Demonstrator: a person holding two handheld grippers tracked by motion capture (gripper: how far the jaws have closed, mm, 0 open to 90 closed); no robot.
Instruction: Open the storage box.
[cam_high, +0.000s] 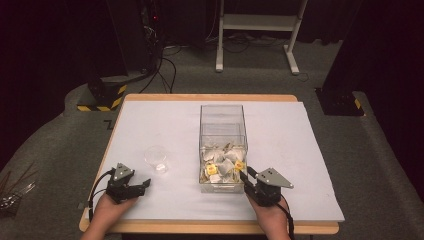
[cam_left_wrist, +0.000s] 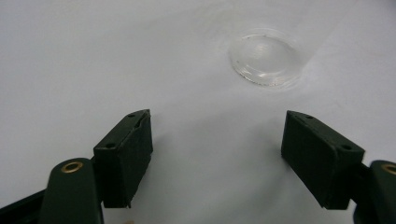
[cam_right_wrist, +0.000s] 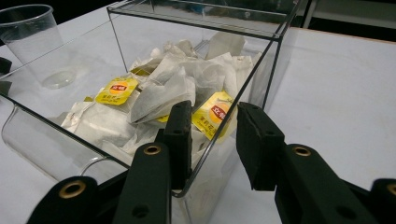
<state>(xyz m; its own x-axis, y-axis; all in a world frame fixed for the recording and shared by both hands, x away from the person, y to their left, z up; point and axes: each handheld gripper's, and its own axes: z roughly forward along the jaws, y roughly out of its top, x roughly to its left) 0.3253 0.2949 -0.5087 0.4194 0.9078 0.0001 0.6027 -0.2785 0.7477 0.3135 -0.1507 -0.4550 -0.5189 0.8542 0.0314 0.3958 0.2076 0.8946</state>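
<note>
From above, my left claw (cam_high: 142, 186) rests at the near left of the white table (cam_high: 300, 150), with bare sheet around it and the clear cup (cam_high: 156, 158) just beyond; my right claw (cam_high: 245, 176) sits at the near right corner of the clear box (cam_high: 223, 145) of tea bags (cam_high: 224, 164). Along my left claw, jaws gape wide on nothing, the cup (cam_left_wrist: 265, 57) cut to its base. Along my right claw, jaws part open astride the box wall (cam_right_wrist: 243, 84), one pad inside by a yellow tag (cam_right_wrist: 215, 114); I cannot tell if they touch
</note>
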